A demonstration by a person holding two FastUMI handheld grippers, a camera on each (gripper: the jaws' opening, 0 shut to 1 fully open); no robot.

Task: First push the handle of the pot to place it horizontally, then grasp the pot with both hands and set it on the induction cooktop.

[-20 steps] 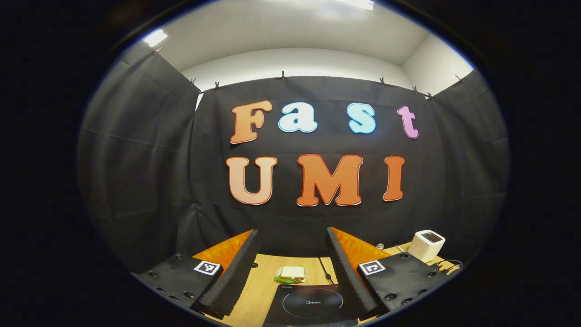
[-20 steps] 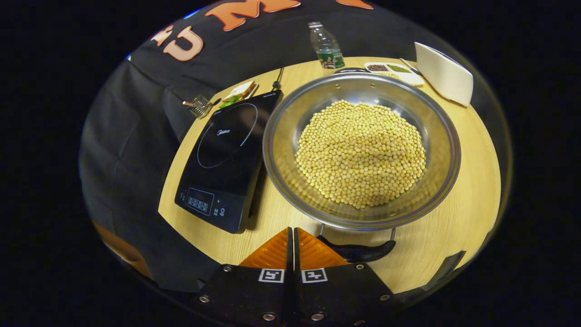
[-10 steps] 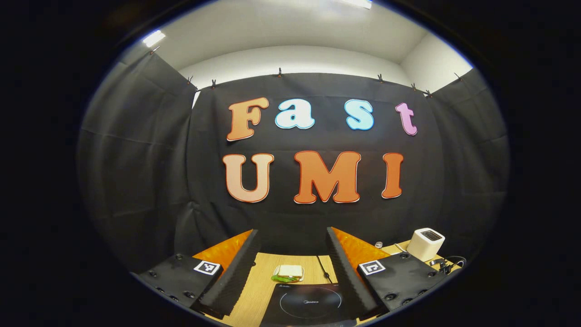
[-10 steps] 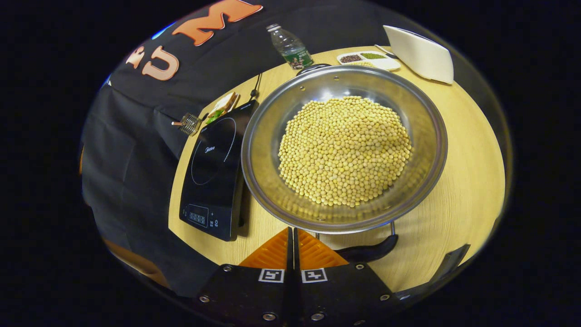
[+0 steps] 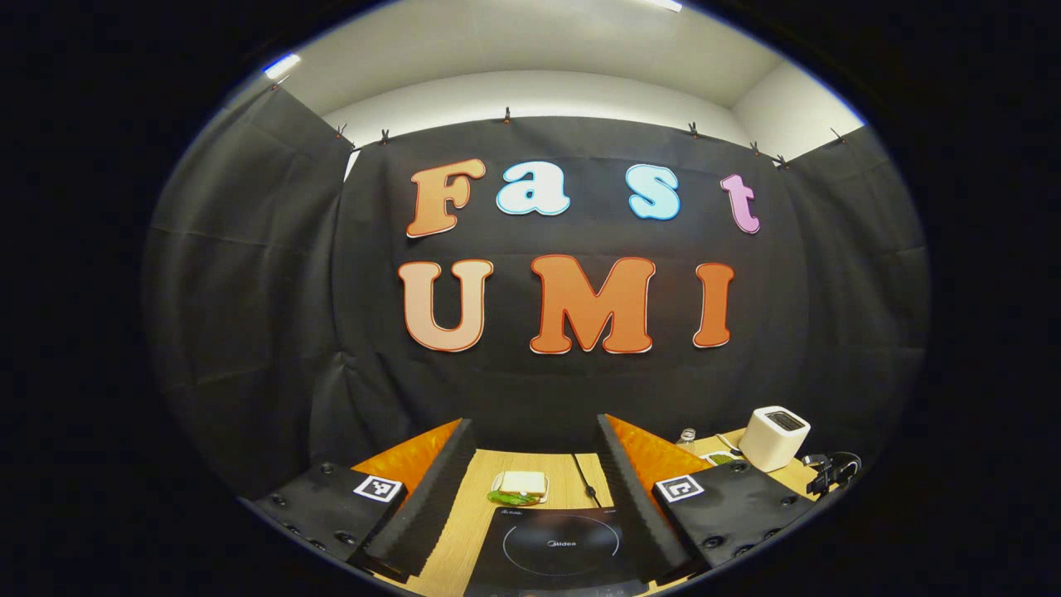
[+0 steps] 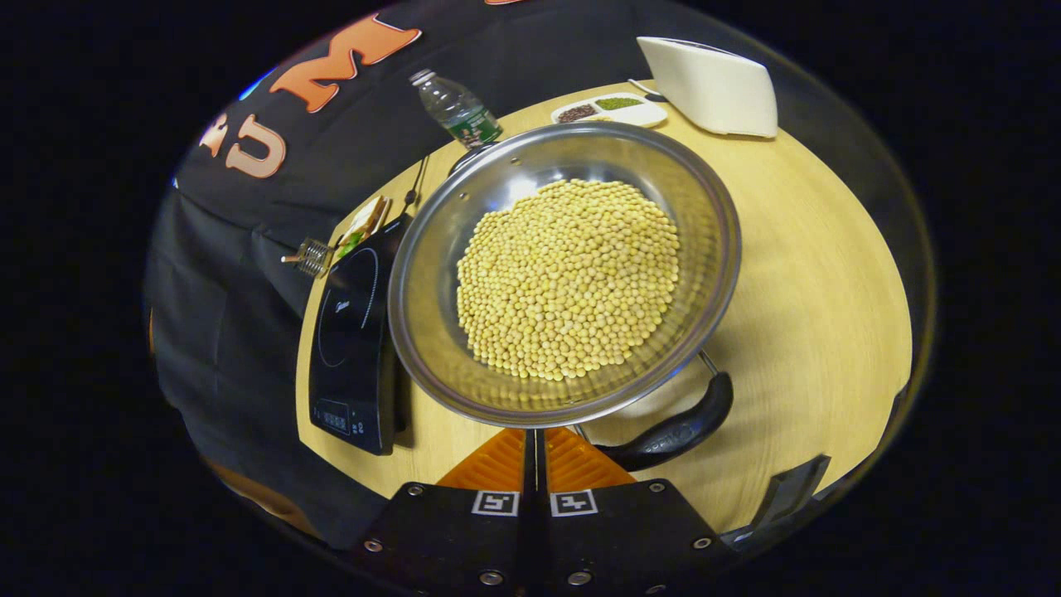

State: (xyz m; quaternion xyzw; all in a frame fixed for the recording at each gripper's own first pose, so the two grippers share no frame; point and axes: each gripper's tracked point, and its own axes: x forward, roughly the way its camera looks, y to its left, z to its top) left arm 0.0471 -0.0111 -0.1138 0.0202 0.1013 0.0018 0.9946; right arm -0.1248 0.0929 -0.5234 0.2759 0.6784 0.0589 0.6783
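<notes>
In the right gripper view the wooden table [image 6: 812,274] spans the frame; the steel pot [image 6: 704,207], heaped with yellow beans [image 6: 568,278], sits at centre, just right of the black induction cooktop [image 6: 348,332]; its black handle [image 6: 675,431] lies at lower right, beside the right gripper [image 6: 535,444], whose fingers are pressed together on nothing. In the left gripper view the left gripper [image 5: 530,473] stands wide apart and empty at the bottom, framing the cooktop.

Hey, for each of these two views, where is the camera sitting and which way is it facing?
Left gripper view: rides on the left gripper, held low and level, facing the booth wall across the induction cooktop; its open fingers show.
Right gripper view: rides on the right gripper, looking down at the pot of beans; its fingers are together.
Shared: cooktop, sandwich, white appliance.
</notes>
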